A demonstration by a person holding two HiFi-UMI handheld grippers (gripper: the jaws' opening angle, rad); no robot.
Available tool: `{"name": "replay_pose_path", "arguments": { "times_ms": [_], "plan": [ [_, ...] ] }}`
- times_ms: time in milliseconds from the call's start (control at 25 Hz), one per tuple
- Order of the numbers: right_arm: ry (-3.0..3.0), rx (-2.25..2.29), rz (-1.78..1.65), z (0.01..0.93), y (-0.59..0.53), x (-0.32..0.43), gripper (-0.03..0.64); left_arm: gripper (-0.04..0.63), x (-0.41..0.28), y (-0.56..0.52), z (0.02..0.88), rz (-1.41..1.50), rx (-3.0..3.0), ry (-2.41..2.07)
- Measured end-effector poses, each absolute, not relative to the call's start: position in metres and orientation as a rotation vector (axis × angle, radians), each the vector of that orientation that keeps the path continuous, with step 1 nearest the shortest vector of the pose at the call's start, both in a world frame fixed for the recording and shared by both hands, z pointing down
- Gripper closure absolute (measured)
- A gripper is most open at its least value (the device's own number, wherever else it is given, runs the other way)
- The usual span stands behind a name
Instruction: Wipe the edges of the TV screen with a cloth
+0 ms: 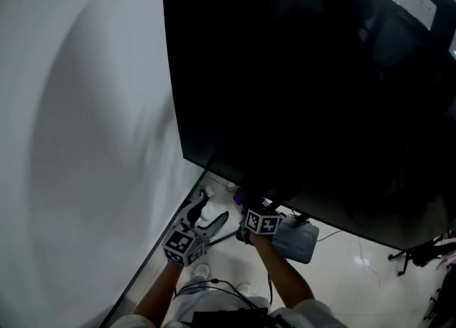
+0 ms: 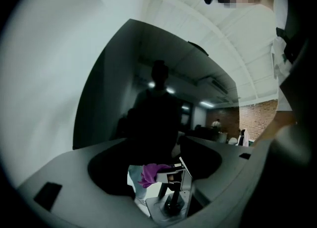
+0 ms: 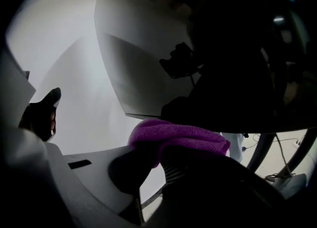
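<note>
Right gripper [image 1: 246, 205] is clamped on a purple cloth [image 3: 178, 140], the bundle bulging over the top of its jaws. Biggest thing in play is the TV screen [image 1: 313, 91], dark and glossy, filling the head view from 12 round to 4 o'clock, with the white wall [image 1: 85, 141] off at 9. Pale floor [image 1: 356, 277] shows down at 5 o'clock. The cloth sits right under the screen's lower left corner, about 6 o'clock in the head view. Touching the bottom edge or just shy of it, I can't tell. Left gripper [image 1: 208, 216] hangs just beside at 7 o'clock, jaws spread wide, nothing in them. That cloth looks soft, light and floppy, so I'd pinch it by the bunched middle, leaving a fat pad proud of the jaws. The panel is likely fragile: only fabric should meet it, with gentle pressure.
</note>
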State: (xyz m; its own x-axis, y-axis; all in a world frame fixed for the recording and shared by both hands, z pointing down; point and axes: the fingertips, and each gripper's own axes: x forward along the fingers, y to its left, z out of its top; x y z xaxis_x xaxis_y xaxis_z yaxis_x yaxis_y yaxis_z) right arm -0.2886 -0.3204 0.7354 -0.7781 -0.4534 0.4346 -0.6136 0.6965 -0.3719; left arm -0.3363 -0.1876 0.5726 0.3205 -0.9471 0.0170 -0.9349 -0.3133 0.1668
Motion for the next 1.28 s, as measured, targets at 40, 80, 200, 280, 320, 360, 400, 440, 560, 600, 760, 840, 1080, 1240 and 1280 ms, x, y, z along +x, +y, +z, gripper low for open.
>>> {"name": "replay_pose_path", "arguments": {
  "times_ms": [40,80,200,280,320,360,400,440,560,600,760,840,1080,1240,1280],
  "plan": [
    [-2.604,0.822,0.733,0.734,-0.320,-0.302,0.567,0.305,-0.346,-0.183,0.573,-0.125,2.412,-1.769],
    [-2.609,0.804,0.732,0.733,-0.321,-0.315,0.567,0.305,-0.355,-0.178,0.574,-0.124,2.393,-1.790],
    [-2.623,0.744,0.721,0.731,-0.317,-0.349,0.566,0.305,-0.377,-0.159,0.578,-0.115,2.336,-1.863],
    [-2.638,0.700,0.708,0.729,-0.311,-0.372,0.567,0.305,-0.389,-0.145,0.580,-0.098,2.300,-1.908],
    [-2.647,0.683,0.697,0.727,-0.307,-0.382,0.568,0.305,-0.393,-0.136,0.580,-0.088,2.282,-1.928],
    [-2.654,0.670,0.684,0.725,-0.302,-0.392,0.568,0.305,-0.396,-0.127,0.580,-0.080,2.264,-1.949],
    [-2.660,0.659,0.673,0.723,-0.297,-0.402,0.568,0.305,-0.400,-0.117,0.579,-0.073,2.245,-1.971],
    [-2.666,0.644,0.667,0.721,-0.292,-0.415,0.568,0.305,-0.407,-0.109,0.579,-0.071,2.225,-1.991],
    [-2.677,0.589,0.647,0.728,-0.288,-0.486,0.568,0.305,-0.463,-0.097,0.586,-0.062,2.184,-2.041],
    [-2.678,0.583,0.628,0.730,-0.291,-0.516,0.568,0.305,-0.489,-0.098,0.590,-0.058,2.178,-2.051],
    [-2.698,0.559,0.572,0.726,-0.302,-0.594,0.569,0.305,-0.551,-0.096,0.590,-0.056,2.152,-2.095],
    [-2.703,0.550,0.564,0.720,-0.304,-0.611,0.568,0.305,-0.562,-0.089,0.587,-0.059,2.128,-2.117],
    [-2.754,0.577,0.531,0.686,-0.313,-0.641,0.568,0.305,-0.584,-0.078,0.586,-0.099,2.061,-2.165],
    [-2.804,0.630,0.594,0.661,-0.316,-0.646,0.568,0.305,-0.584,-0.085,0.591,-0.125,2.061,-2.157],
    [-2.821,0.631,0.576,0.652,-0.316,-0.646,0.568,0.305,-0.582,-0.087,0.591,-0.133,2.066,-2.153]
  ]
}}
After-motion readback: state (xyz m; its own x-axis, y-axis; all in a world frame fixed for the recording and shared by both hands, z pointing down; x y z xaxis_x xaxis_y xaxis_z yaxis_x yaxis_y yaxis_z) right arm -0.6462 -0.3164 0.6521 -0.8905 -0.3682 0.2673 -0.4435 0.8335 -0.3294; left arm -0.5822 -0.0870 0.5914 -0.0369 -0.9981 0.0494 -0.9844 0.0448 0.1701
